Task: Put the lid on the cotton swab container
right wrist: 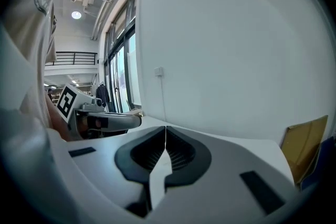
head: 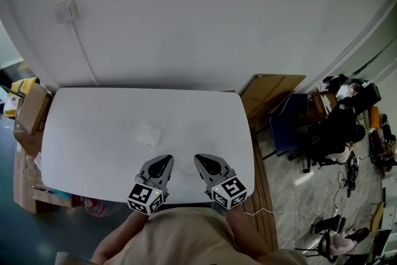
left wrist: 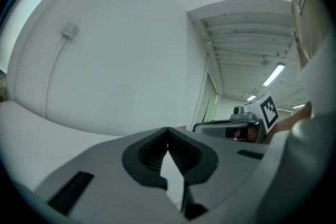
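Note:
In the head view a small pale square container (head: 149, 134) sits on the white table (head: 93, 133), left of centre. A faint small round thing (head: 188, 167), perhaps the lid, lies between the two gripper tips near the front edge. My left gripper (head: 165, 161) and right gripper (head: 200, 160) hover side by side over the front edge, both shut and empty. The left gripper's (left wrist: 168, 131) own view shows its jaws touching at the tip, and so does the right gripper's (right wrist: 166, 128) own view. Neither gripper view shows the container.
A white wall with a socket (head: 66, 9) and a cable stands behind the table. Cardboard boxes (head: 31, 110) are stacked at the left end. A cardboard sheet (head: 273, 93) and a blue chair (head: 291, 127) stand at the right end. Each gripper shows in the other's view.

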A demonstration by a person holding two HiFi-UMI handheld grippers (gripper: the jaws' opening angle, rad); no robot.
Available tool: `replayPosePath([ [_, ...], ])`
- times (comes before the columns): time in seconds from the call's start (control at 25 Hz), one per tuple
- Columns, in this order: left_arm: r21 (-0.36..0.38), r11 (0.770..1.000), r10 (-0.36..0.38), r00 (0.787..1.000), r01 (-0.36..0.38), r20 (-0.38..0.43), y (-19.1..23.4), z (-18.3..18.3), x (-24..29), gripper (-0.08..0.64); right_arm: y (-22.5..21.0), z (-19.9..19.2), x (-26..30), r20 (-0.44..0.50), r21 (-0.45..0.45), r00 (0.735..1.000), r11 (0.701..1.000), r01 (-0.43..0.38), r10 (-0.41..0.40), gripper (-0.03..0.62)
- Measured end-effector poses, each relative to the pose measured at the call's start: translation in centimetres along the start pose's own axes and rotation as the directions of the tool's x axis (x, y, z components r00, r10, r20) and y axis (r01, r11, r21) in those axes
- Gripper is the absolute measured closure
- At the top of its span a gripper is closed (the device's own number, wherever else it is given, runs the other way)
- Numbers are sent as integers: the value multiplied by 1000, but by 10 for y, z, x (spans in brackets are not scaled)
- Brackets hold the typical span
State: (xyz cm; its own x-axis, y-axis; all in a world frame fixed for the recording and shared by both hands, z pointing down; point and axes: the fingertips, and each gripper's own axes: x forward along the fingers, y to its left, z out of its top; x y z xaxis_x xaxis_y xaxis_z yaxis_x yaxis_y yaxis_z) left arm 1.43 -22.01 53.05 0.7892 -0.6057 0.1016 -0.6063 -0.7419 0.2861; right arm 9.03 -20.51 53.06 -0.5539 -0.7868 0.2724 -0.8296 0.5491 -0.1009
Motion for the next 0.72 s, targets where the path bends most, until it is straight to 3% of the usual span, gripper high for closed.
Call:
replayPosePath([
  [0.24,-2,1000,12,1000,-12,1,-3,-3,3,546,-3,-14,0,-33,3,999,1000,-27,27,575],
  [0.4,14,1000,26,1000,-26,1,-4,0,5,546,-6,-44,6,-137,-30,989,998,-56,51,575],
  [0.72,9,998,68,997,-67,-21,-3,-9,1,546,-4,-115,31,-366,31,920,990,-136,138,575],
])
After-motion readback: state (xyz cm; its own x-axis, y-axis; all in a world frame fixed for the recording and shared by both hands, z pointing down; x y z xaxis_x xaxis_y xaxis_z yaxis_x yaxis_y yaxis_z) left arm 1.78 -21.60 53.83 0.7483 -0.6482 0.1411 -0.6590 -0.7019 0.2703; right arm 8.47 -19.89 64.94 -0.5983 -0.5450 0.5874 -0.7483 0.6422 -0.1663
